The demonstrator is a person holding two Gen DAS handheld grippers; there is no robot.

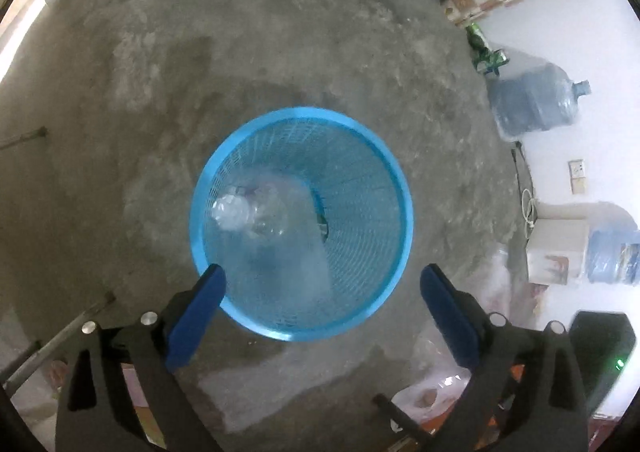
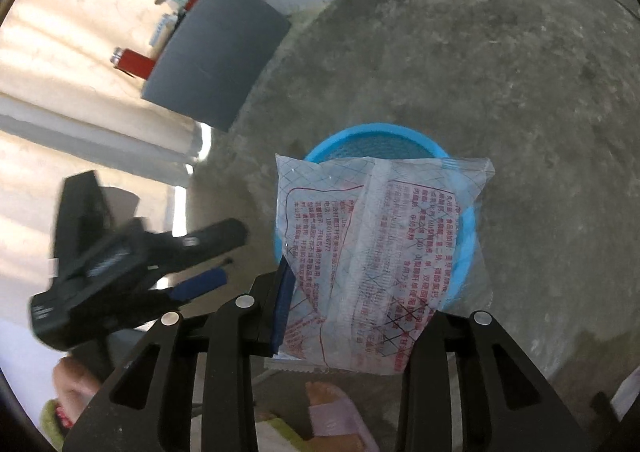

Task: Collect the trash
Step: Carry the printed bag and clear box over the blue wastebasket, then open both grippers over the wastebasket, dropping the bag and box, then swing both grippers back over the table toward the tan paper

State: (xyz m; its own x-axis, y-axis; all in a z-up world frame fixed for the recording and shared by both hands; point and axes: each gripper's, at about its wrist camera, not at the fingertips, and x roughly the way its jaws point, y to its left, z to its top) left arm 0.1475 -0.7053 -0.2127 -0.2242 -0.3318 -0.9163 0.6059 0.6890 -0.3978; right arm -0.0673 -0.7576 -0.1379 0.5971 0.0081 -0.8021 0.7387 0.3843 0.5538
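Note:
A blue mesh basket (image 1: 394,188) stands on the concrete floor, seen from above in the left wrist view. A clear plastic bottle (image 1: 252,212) lies inside it. My left gripper (image 1: 322,280) is open and empty just above the basket's near rim. My right gripper (image 2: 352,292) is shut on a clear plastic wrapper (image 2: 380,244) with red print and holds it over the basket (image 2: 466,248), which shows behind the wrapper. The left gripper (image 2: 192,260) also shows at the left of the right wrist view.
Large water jugs (image 1: 532,100) and a white box (image 1: 556,252) line the right wall. Plastic bags (image 1: 436,380) lie near my left gripper. A dark grey board (image 2: 216,52) leans at the far left. The person's slippered feet (image 2: 332,412) are below.

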